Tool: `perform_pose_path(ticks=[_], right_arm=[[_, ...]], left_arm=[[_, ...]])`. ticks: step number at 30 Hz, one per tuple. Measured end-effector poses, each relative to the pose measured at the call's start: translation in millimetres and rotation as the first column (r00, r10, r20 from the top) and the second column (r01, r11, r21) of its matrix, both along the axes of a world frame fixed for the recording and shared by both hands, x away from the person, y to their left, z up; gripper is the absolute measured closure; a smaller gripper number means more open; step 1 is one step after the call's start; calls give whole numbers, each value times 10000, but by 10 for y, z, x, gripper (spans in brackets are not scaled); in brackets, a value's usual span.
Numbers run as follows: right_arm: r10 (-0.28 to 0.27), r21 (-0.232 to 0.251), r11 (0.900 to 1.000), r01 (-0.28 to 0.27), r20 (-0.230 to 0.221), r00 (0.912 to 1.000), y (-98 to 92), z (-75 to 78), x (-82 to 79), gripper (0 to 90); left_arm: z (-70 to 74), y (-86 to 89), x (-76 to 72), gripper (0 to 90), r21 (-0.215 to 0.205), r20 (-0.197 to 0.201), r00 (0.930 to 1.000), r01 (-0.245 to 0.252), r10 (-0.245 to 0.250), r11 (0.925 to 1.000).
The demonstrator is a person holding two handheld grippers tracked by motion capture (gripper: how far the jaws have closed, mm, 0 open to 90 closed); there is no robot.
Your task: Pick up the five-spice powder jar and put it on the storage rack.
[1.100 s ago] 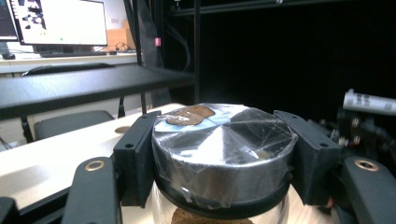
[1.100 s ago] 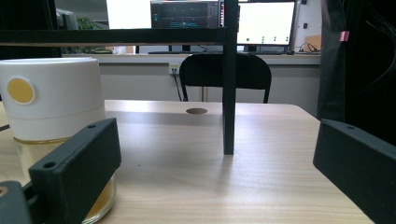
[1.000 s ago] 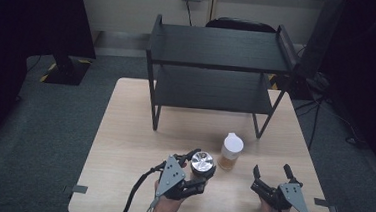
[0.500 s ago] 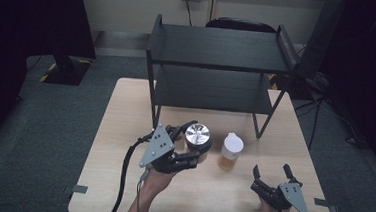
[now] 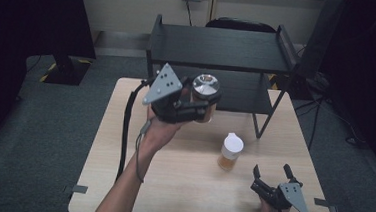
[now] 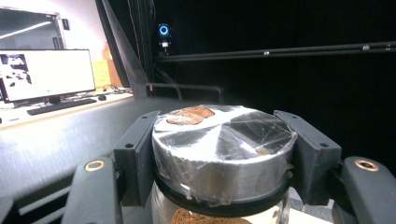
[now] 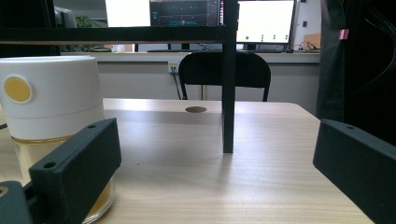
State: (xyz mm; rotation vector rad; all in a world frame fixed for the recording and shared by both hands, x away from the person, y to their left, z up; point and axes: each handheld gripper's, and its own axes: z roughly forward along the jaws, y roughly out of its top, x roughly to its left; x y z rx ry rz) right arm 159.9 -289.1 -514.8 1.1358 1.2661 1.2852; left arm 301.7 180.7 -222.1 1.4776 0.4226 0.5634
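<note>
Wood table (image 5: 180,185); L hand-held gripper (image 5: 203,107) clamps silver-lid jar (image 5: 206,87) aloft; R hand-held gripper (image 5: 273,176) wide open, empty.

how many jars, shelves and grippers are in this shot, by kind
jars: 2, the silver-lidded jar clamped in the left gripper and the white-lidded jar standing on the table
shelf racks: 1, the black rack
grippers: 2, counting the right gripper, jaws open
total: 5

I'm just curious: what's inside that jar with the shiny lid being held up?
Through the glass of the jar, below its silver lid, something brown shows. The left gripper and lid cover the rest.
</note>
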Motion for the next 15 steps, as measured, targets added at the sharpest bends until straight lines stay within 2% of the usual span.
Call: perform_pose_path(ticks=[3,7,8,12,15], right_arm=[[1,-2,10000,-1,0,10000,0,0,0,0],[18,-1,10000,-18,1,10000,-3,0,0,0],[19,0,10000,-19,-1,10000,-3,0,1,0],[37,-1,10000,-37,2,10000,-6,0,1,0],[62,3,10000,-62,5,10000,-10,-1,1,0]], left_arm=[[178,-52,103,352,118,60,9994,-335,334,9994],[323,-132,247,352,-273,-152,9965,-828,824,9962],[367,-161,279,352,-261,-154,9952,-975,972,9949],[518,-324,417,352,-190,-83,9845,-1756,1755,9843],[585,-462,546,352,-299,-294,9678,-2507,2499,9676]])
